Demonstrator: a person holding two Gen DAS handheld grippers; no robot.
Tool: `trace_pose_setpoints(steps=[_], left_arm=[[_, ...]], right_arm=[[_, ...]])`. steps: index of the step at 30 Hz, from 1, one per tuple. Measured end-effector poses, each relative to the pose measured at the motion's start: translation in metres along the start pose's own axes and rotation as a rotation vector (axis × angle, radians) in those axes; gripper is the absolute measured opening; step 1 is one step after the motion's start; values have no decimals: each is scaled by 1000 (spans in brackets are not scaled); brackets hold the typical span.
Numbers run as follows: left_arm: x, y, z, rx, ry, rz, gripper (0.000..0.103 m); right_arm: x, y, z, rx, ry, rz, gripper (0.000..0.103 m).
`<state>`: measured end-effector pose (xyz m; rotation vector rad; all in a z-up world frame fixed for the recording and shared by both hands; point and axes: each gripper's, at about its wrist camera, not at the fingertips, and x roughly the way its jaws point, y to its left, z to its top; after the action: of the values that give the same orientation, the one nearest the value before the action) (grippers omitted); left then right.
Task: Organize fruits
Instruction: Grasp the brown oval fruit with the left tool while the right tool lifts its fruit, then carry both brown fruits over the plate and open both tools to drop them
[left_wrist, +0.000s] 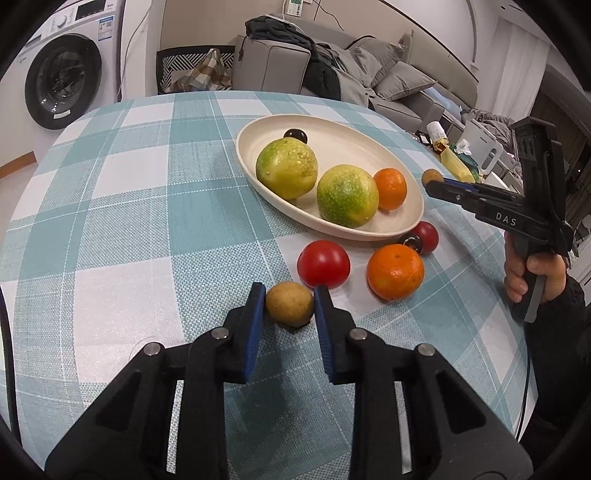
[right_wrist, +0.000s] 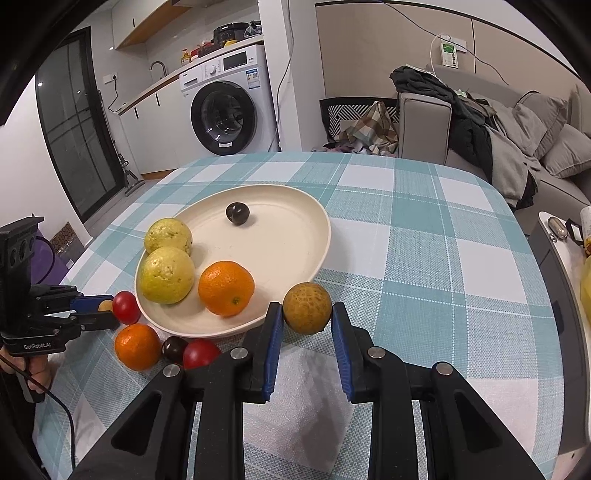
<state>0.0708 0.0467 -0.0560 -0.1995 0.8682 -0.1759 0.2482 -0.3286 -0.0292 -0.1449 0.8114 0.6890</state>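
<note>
I am clamping one longan in my left gripper and another longan in my right gripper, at 5 o'clock off the plate; tip-only grips risk slipping, rolling away.

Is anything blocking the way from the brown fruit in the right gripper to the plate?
Nothing visible. The brown fruit sits between the right gripper's fingers just outside the plate rim, with bare plate beyond.

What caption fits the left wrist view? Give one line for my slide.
Left tool grips a small tan fruit beside tomatoes and an orange, near the cream plate of guavas.
</note>
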Motion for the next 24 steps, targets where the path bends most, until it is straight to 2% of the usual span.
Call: trace_pose_setpoints(steps=[12,17,24], left_arm=[[-20,-4,15,-14,-142,20,24],[-13,-18,25,13,-151,37,24],[3,-30,40,22,-143,33,24]], right_arm=[[-13,8,2,0,-69,18,27],[-19,16,4,-12,-104,39,27],[-16,20,4,-13,-100,55,27]])
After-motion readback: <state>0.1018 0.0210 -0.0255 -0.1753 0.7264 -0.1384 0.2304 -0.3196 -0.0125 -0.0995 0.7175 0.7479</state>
